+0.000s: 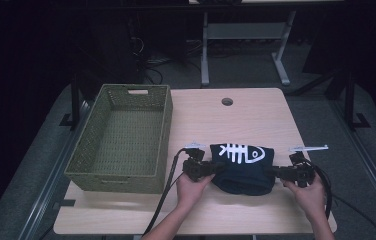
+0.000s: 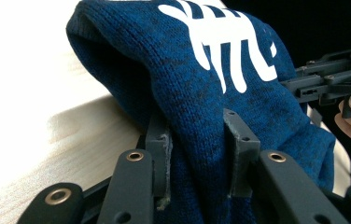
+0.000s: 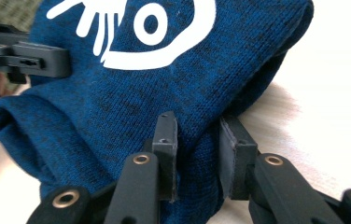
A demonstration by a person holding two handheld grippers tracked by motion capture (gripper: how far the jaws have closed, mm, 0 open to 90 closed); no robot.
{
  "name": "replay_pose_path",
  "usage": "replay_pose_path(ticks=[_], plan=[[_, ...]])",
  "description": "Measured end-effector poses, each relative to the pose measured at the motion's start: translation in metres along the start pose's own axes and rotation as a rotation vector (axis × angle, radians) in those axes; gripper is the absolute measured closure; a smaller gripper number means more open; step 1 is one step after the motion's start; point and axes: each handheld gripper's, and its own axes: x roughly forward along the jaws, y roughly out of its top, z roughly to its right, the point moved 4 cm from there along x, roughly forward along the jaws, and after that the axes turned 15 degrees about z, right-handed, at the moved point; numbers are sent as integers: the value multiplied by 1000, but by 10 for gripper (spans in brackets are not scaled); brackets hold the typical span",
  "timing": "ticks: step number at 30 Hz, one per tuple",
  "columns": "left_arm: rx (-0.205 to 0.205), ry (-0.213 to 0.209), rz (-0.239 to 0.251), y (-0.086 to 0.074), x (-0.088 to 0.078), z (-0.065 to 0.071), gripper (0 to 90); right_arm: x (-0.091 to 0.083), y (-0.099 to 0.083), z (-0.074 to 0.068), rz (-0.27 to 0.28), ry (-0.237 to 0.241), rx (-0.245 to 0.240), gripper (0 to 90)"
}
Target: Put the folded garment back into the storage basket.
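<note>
Left hand-held gripper (image 1: 215, 169) and right hand-held gripper (image 1: 272, 172) each pinching opposite edges of blue knit hat (image 1: 243, 167), basket (image 1: 126, 172) well apart.

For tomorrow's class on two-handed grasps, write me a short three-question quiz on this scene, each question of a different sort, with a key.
1. True or false: the basket holds the hat.
2. What is the left gripper shut on? A) basket B) hat C) cable
3. Fill in: the white print on the hat shows a fish ____.

Key:
1. False; the hat lies on the table, right of the basket.
2. B; the right gripper pinches the hat's other side.
3. Skeleton.
</note>
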Motion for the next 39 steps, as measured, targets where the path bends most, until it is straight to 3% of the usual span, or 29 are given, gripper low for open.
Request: replay_pose_path(ticks=[7,12,17,39], plan=[[30,-30,25,14,-9,12,679,-17,9,-12,53,27,2,713],[36,-46,29,24,-12,18,679,-27,14,-16,105,58,36,715],[57,-63,30,34,-14,23,679,-33,19,-19,118,73,51,715],[39,-110,54,71,-31,28,679,-45,47,-41,158,120,46,716]])
